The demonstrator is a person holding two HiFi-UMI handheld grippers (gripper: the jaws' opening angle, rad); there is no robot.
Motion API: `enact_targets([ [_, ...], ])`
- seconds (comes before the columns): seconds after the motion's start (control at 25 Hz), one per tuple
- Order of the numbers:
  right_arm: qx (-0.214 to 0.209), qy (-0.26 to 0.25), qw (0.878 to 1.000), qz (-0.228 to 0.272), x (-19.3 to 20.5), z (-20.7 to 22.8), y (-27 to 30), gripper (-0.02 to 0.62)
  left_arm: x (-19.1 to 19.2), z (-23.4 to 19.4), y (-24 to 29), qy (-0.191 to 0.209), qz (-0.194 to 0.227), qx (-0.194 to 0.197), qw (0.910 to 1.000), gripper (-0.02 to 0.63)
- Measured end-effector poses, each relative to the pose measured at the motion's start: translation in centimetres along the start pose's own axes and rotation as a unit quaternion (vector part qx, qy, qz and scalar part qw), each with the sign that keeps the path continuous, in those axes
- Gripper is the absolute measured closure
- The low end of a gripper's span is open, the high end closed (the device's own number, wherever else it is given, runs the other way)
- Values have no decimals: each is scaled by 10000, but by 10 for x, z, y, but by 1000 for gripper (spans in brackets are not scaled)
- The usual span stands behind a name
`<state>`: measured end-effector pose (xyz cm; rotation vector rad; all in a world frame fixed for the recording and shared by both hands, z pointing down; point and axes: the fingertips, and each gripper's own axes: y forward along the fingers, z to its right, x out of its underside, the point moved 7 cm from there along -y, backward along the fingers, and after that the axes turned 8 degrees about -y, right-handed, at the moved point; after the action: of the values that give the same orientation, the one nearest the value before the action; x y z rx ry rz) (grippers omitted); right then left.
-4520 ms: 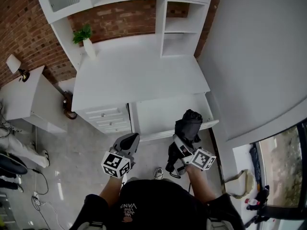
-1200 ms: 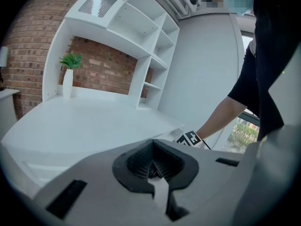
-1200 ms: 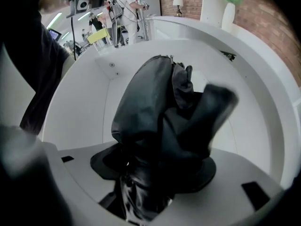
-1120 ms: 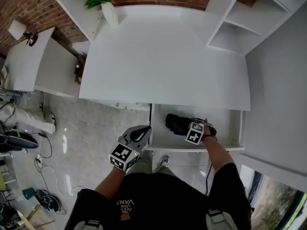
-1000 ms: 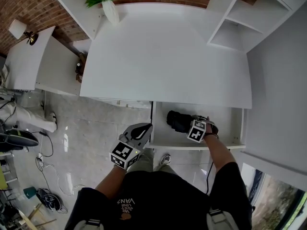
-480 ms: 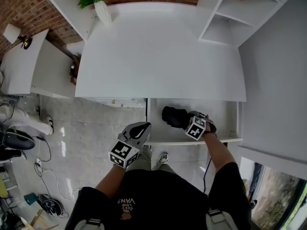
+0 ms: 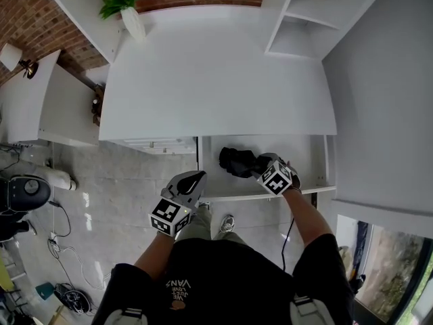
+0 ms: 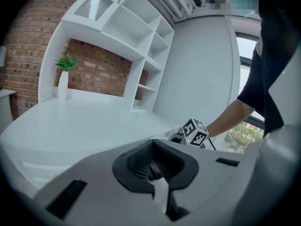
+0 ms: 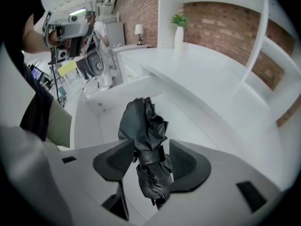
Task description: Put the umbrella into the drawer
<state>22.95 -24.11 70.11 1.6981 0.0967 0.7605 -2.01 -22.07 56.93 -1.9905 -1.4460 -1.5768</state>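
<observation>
One left gripper [image 7: 192,177] hovers beside open drawer [image 7: 308,156].

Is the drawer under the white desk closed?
No, the drawer stands pulled out, with the black umbrella visible inside it.

Only the black shirt [image 7: 223,283] carries lettering: a few short pale lines near its collar, seen upside down and too small to read surely.

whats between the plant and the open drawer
Only bare white desk top, plain in the head view; the plant stands at its back left corner, the drawer under its front edge.
</observation>
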Motion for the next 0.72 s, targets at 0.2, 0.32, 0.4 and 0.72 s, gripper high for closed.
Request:
enact_targets([
  [0.2, 528, 458, 9964, 486, -1, 2, -22, 489, -2, 9, 2, 60, 65, -13, 10000, 598],
  [0.32, 878, 655, 9914, 722, 2, -3, -37, 593, -4, 18, 2, 72, 109, -26, 9999, 598],
  [0.4, 1078, 827, 9866, 902, 3, -8, -47, 594, -3, 22, 2, 86, 124, -41, 9999, 598],
  [0.72, 1646, 1820, 9530, 1776, 9, -35, -94, 594, -1, 43, -5, 180, 241, -119, 9995, 598],
])
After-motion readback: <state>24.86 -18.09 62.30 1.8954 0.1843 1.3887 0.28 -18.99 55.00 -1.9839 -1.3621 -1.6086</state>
